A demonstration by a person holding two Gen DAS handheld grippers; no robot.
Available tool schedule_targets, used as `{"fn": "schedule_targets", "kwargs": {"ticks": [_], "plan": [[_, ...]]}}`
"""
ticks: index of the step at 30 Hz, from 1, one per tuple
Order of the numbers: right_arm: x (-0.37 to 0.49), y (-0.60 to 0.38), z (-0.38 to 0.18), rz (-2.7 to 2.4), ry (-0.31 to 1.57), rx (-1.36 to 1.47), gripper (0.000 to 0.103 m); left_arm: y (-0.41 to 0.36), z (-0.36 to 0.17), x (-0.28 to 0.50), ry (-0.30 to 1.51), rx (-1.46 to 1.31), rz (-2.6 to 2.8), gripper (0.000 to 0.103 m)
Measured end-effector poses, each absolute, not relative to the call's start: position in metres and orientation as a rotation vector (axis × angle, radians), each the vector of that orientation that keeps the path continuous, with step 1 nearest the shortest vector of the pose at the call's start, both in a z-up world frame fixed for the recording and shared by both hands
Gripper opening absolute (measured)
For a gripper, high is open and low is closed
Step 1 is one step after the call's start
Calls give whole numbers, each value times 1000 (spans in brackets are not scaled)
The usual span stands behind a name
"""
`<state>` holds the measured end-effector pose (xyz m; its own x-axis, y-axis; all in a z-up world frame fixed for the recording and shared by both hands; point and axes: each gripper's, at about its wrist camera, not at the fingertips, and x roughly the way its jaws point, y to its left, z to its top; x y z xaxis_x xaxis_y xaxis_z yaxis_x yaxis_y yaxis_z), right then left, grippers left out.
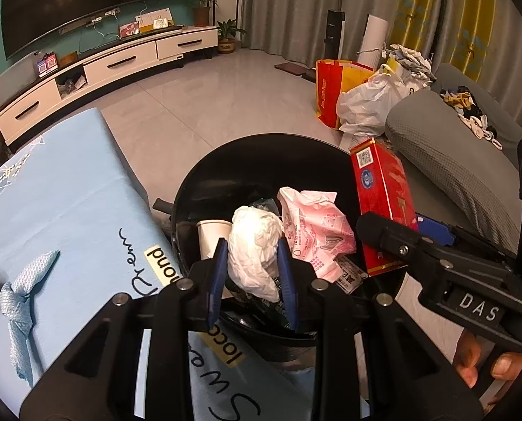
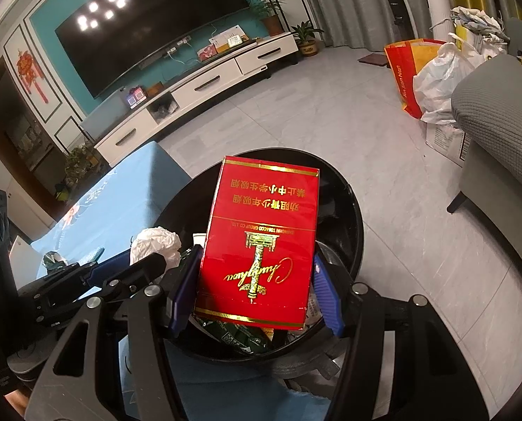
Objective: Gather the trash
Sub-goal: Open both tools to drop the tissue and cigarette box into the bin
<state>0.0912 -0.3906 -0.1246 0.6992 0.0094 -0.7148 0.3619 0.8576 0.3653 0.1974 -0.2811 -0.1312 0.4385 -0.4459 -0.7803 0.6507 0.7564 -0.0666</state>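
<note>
My left tongs (image 1: 252, 266) are clamped on a crumpled white paper ball (image 1: 254, 245). My right tongs (image 2: 254, 291) are clamped on a red box (image 2: 261, 242). Both things hang over the black trash bin (image 1: 205, 175), which sits on the floor just right of the blue tabletop (image 1: 61, 210).

Only the left view looks down into the bin. There I see a white paper cup (image 1: 210, 236) and a pink and white plastic bag (image 1: 313, 228) with tiny print I cannot read. It also shows the thin side of the red box with a square code on it, a blue cloth (image 1: 22, 301) lying on the tabletop, and my right tongs from the side with "DAS" on them. The blue cover has black writing; I can read "Sw" and yellow labels with "ond" and "loca".

Only the right view shows the wide front of the box. Gold letters, upside down, say "Chunghwa", with a small line ending "TOBACCO GROUP CO. LTD". In that view the box hides most of the bin.

Far right, a red and yellow bag (image 2: 401, 66) on the floor says "Jin Jian Nan".
</note>
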Motion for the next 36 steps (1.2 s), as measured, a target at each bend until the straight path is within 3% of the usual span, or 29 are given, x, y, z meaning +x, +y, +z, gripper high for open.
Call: {"fn": "schedule_targets", "kwargs": {"ticks": [36], "plan": [[104,-403,-136,-268,829,471,59,-295,-143,206,901,293,-677,32]]}}
